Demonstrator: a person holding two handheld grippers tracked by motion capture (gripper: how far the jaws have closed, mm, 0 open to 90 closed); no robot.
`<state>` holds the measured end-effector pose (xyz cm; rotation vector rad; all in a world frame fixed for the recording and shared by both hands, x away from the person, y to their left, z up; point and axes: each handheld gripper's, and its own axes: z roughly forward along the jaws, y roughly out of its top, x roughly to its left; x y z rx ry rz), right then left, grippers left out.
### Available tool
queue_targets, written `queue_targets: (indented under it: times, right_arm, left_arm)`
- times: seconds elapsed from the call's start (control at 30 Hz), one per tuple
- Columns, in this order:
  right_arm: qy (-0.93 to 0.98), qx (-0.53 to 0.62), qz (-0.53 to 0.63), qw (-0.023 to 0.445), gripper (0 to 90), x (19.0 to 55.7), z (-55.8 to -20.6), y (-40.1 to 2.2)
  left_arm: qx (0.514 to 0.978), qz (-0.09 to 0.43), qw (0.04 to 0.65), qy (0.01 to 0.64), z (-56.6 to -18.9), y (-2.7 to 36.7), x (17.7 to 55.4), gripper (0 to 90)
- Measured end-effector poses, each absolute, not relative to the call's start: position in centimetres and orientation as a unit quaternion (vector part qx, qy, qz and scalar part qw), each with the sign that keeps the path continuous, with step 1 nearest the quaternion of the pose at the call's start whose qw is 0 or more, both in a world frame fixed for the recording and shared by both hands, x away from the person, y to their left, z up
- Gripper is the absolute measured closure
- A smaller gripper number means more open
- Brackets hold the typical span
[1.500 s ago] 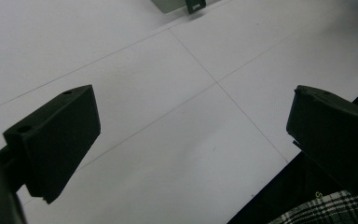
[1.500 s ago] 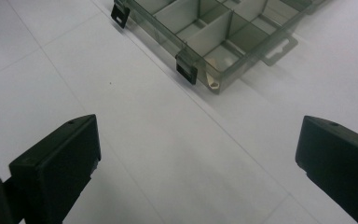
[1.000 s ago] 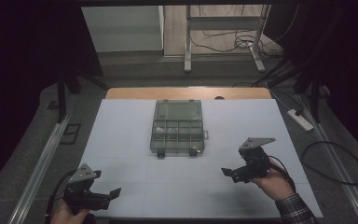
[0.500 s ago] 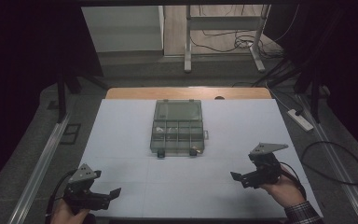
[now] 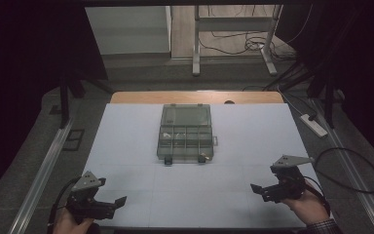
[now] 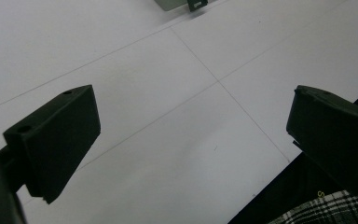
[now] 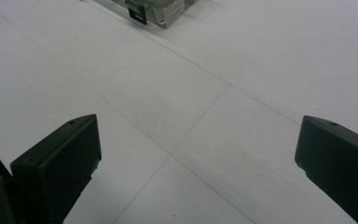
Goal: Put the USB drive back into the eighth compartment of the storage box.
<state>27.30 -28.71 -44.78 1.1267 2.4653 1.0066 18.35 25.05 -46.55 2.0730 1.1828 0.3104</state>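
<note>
Both my grippers sit low at the near edge of the table point(image 5: 126, 136), well apart from the box point(image 5: 185, 132) and from each other. The box lies flat at mid-table, toward the far side: a clear compartment case, lid down as far as I can tell, two dark latches point(image 5: 168, 161) on its near edge.

Left gripper point(image 5: 111, 204): at the near left corner, jaws spread wide, nothing between them. In the left gripper view I look across bare white sheet, and only a latch and a corner of the box point(image 6: 177, 3) peep in at the top edge.

Right gripper point(image 5: 262, 191): at the near right, hand point(image 5: 304, 204) wrapped behind it, jaws likewise wide and empty. In the right gripper view the box's near corner point(image 7: 161, 8) sits at the top, far beyond the jaw tips.

Small items show inside some compartments; too small to name.

Progress, as I judge it: nothing is in hand. The box looks shut, and neither gripper touches it. This reads either as the start, with the whole job of reaching in and working the latches ahead, or as the end, with the box closed and my hands at rest. I cannot tell which from how things lie. If work is left, both grippers have the full stretch of table to cross first.
</note>
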Motion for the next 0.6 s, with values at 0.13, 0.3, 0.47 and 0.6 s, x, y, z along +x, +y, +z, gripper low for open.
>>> queue_targets:
  times: [0.13,0.3,0.47,0.6]
  right_arm:
    - [0.841,0.398,0.342,0.131,0.3,27.0,-44.8,-29.6]
    - [0.833,0.415,0.338,0.139,0.0,26.2,-44.9,-30.5]
    - [0.829,0.425,0.33,0.153,0.0,25.3,-44.8,-31.0]
    - [0.83,0.431,0.317,0.16,0.0,24.7,-45.0,-31.3]
  left_arm:
    - [0.804,0.12,0.359,0.459,-46.5,25.1,18.4,2.8]
    - [0.804,0.12,0.359,0.459,-46.5,25.1,18.4,2.8]
    - [0.805,0.12,0.357,0.458,-46.6,25.1,18.4,2.8]
    - [0.804,0.12,0.358,0.459,-46.6,25.1,18.3,2.8]
